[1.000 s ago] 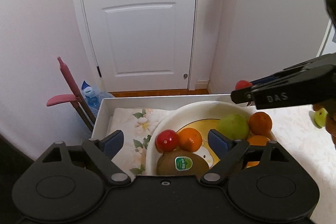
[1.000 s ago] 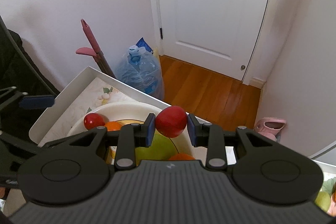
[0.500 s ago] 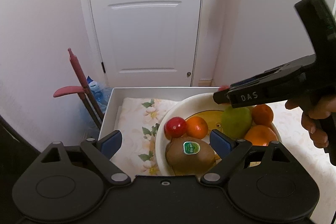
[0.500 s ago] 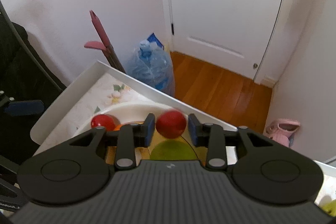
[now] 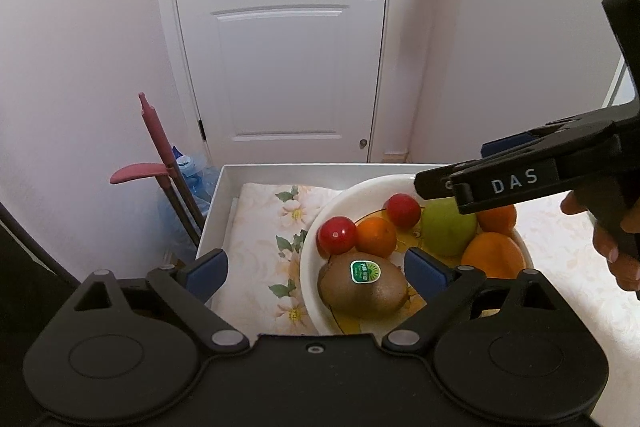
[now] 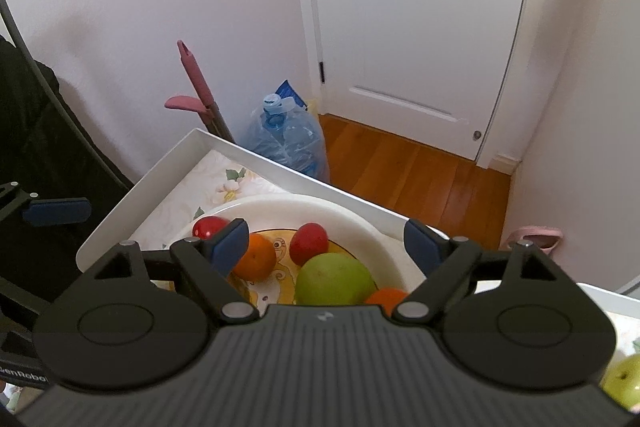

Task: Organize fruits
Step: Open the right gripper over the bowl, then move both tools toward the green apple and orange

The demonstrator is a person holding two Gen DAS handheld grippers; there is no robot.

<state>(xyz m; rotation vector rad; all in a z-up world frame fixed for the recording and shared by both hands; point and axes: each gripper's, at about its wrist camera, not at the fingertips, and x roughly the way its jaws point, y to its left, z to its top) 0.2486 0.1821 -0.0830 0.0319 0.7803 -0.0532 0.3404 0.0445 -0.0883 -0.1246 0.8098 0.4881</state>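
Observation:
A white bowl (image 5: 360, 187) holds two red fruits (image 5: 403, 209) (image 5: 337, 235), a stickered kiwi (image 5: 363, 283), a green apple (image 5: 448, 227) and several oranges (image 5: 376, 237). My right gripper (image 6: 325, 245) hovers over the bowl with its jaws opening. No pad touches the red fruit (image 6: 309, 243), which lies below them beside the green apple (image 6: 334, 279). My left gripper (image 5: 316, 267) hangs above the bowl's near-left rim. Its jaws are opening too, with nothing held between them. Another green fruit (image 6: 624, 379) lies outside the bowl at the right.
The bowl sits on a floral cloth (image 5: 272, 227) inside a white tray (image 5: 280, 171). Beyond the tray's far edge are a water bottle (image 6: 288, 135), a pink-handled mop (image 5: 156, 135), a pink slipper (image 6: 532, 235) and a white door. A person's hand (image 5: 616, 239) holds the right gripper.
My right gripper's jaws have spread wide and let go of the red fruit, which now rests in the bowl beside the green apple. The left jaws have opened slightly wider.

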